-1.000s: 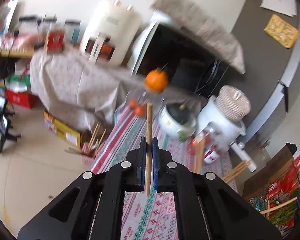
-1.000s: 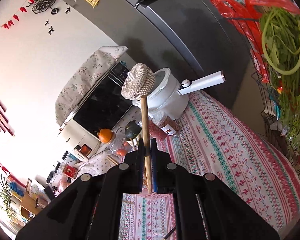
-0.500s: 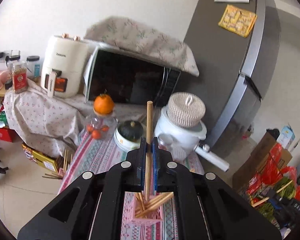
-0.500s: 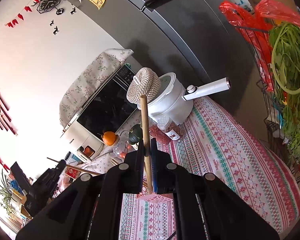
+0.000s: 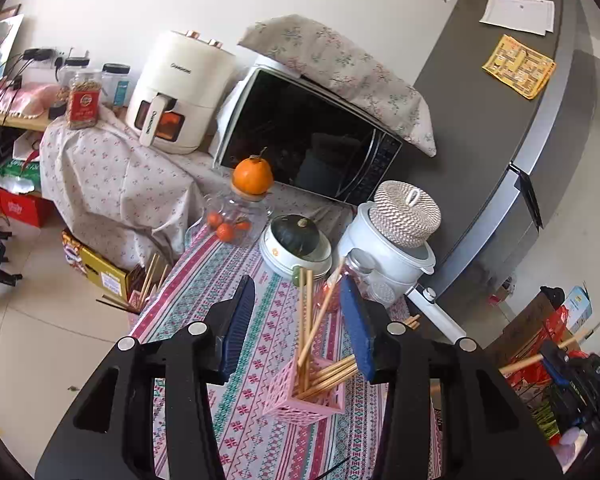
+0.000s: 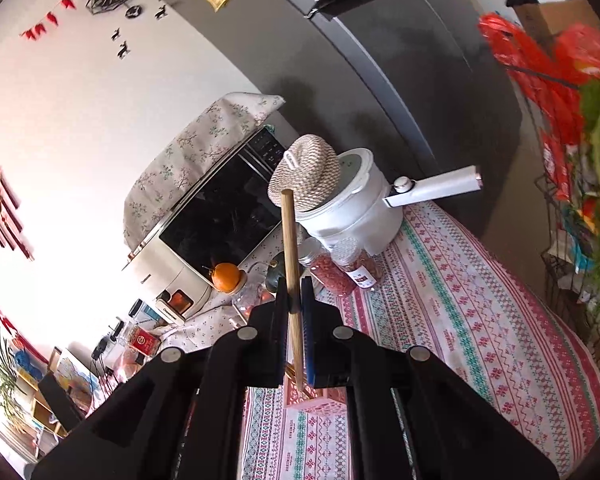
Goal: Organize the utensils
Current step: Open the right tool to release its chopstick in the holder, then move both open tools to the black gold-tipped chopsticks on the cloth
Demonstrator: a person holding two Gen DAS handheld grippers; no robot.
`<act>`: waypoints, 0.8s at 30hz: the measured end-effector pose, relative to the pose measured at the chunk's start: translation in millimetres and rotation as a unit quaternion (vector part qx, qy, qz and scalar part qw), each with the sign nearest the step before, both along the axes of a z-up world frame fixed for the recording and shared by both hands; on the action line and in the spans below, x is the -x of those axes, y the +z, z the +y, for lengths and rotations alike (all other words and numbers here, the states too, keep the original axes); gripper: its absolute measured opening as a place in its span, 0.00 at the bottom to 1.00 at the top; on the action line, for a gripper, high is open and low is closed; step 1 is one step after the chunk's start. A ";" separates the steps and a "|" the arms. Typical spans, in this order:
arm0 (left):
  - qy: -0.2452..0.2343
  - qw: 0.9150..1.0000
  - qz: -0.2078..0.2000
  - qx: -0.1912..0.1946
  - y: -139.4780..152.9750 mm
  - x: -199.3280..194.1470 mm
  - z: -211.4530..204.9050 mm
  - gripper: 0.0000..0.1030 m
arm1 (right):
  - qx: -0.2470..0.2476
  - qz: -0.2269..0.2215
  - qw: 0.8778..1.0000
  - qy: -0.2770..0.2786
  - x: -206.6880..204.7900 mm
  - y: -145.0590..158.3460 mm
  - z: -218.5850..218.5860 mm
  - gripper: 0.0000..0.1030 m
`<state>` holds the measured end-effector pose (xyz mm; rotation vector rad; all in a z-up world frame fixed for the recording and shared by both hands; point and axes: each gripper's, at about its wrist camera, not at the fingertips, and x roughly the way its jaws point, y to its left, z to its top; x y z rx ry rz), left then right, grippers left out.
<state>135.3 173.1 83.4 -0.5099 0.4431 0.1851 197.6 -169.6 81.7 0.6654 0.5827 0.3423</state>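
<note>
A pink lattice holder (image 5: 305,394) stands on the patterned tablecloth and holds several wooden chopsticks (image 5: 305,320), some upright, some leaning right. My left gripper (image 5: 298,312) is open and empty just above and around the holder. My right gripper (image 6: 295,300) is shut on one wooden chopstick (image 6: 290,248), held upright above the same pink holder (image 6: 314,400), whose top shows just below the fingers. The right gripper with its chopstick also shows at the right edge of the left wrist view (image 5: 556,356).
On the table behind the holder stand a white pot with a woven lid (image 5: 392,236), a bowl with a green squash (image 5: 296,244), a glass jar with an orange on top (image 5: 240,216) and spice jars (image 6: 348,268). A microwave (image 5: 304,148), fridge (image 5: 520,120) and a floor box holding chopsticks (image 5: 144,292) lie beyond.
My left gripper opened and let its chopstick go into the pink holder, after swinging toward the table. My right gripper stayed shut on its chopstick and barely moved.
</note>
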 end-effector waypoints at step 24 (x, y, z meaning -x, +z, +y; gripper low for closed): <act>-0.037 0.990 0.017 -0.134 -17.9 6.8 -63.8 0.65 | 0.185 -0.005 0.983 0.006 4.3 -44.4 71.0 0.27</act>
